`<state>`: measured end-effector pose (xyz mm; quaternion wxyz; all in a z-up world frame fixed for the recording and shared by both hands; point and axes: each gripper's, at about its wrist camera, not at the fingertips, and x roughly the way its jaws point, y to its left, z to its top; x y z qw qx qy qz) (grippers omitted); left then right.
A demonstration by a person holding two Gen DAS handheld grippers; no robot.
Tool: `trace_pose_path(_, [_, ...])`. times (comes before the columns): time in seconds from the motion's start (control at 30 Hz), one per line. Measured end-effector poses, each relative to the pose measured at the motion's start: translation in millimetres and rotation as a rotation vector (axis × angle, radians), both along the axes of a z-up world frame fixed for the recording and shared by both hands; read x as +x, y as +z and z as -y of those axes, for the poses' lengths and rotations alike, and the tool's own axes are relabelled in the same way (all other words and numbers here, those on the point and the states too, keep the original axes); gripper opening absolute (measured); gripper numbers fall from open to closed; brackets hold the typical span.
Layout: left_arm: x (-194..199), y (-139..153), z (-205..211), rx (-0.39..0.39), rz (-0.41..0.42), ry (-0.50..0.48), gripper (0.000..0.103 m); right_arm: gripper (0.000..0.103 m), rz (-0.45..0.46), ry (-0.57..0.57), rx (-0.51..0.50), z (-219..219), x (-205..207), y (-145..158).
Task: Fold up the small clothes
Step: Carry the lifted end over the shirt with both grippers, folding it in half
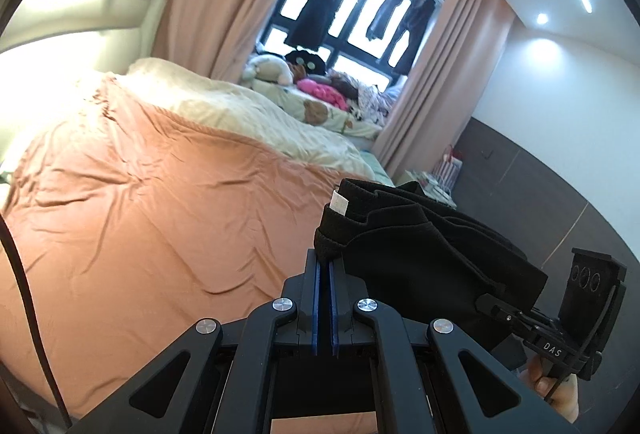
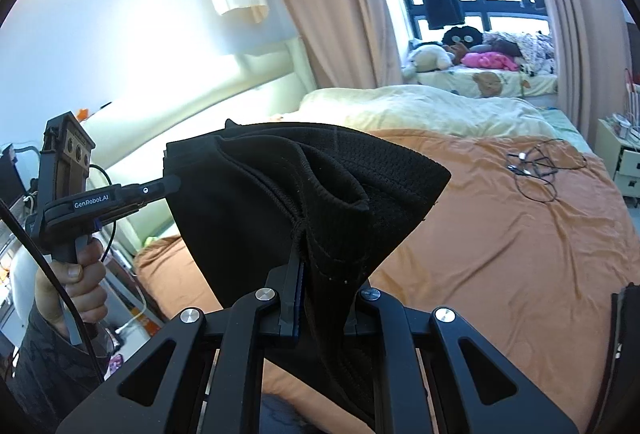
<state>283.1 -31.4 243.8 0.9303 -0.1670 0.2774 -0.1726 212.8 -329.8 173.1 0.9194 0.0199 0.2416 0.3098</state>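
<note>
A small black garment (image 1: 424, 246) with a white tag hangs in the air between my two grippers, above the orange bed sheet (image 1: 140, 218). My left gripper (image 1: 326, 260) is shut on one corner of it. My right gripper (image 2: 306, 254) is shut on another edge of the black garment (image 2: 280, 194), which drapes over its fingers and hides the right one. The right gripper shows in the left wrist view (image 1: 486, 300) at the lower right. The left gripper shows in the right wrist view (image 2: 170, 183) at the left, pinching the cloth.
The bed's orange sheet (image 2: 500, 234) spreads below, with a cream duvet (image 2: 420, 110) at the far end. Tangled black cables (image 2: 536, 170) lie on the sheet. Soft toys (image 2: 460, 54) sit by the window. A white nightstand (image 2: 620, 154) stands at the right.
</note>
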Motion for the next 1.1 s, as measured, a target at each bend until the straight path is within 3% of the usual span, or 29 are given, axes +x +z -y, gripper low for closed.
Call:
trace_pose_path(0.53, [-43.3, 8.5, -102.6, -0.033, 0.041, 0.139, 0.003, 0.008, 0.033, 0.162, -0.035, -49.2, 54.6, -4.6])
trace_pose_path(1.1, [-43.5, -29.6, -235.4, -0.047, 0.026, 0.246, 0.003, 0.008, 0.044, 0.263, -0.057, -132.3, 106.4, -39.8])
